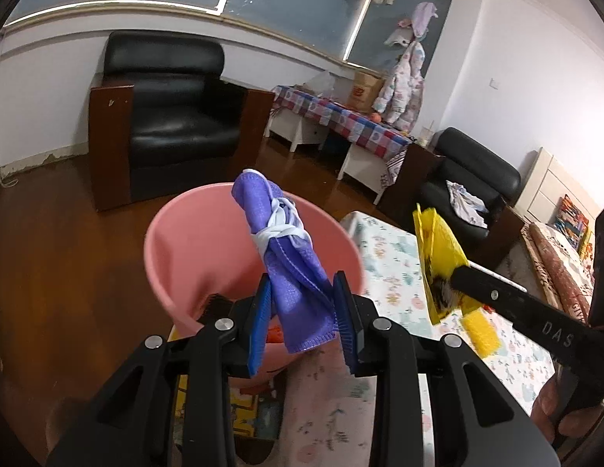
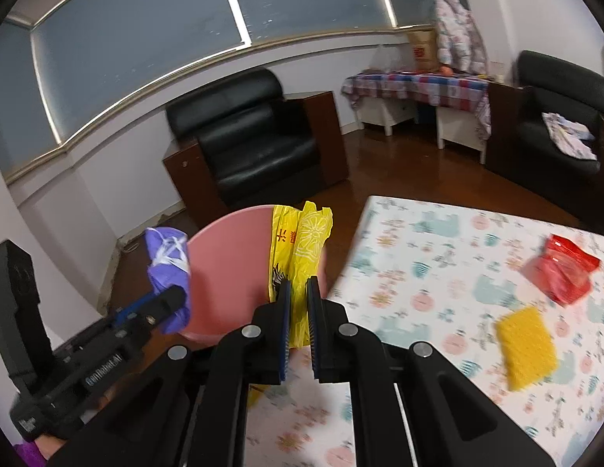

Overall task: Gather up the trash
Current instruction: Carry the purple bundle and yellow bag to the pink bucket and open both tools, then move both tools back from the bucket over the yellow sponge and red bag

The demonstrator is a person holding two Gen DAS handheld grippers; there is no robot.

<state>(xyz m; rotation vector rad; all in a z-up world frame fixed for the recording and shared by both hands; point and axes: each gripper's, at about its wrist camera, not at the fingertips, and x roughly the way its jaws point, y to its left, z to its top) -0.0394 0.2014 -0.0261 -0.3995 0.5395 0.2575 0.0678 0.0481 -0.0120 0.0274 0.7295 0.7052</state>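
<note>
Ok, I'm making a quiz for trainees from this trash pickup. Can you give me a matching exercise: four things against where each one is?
Things:
1. purple cloth
2. yellow bag
3. red wrapper
4. yellow sponge

Places:
A. lying on the table, near its far edge
B. clamped in the right tool
C. clamped in the left tool
D. lying on the table, nearer the camera

Pairs: 1-C, 2-B, 3-A, 4-D

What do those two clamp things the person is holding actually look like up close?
Both are matte black plastic tools with two angular arms pinned by round silver bolts. The left gripper and right gripper each end in two flat blue ribbed pads. White lettering runs along the bodies, seen from the other camera. No cables are visible. A bit of purple sleeve shows at the left hand.
</note>
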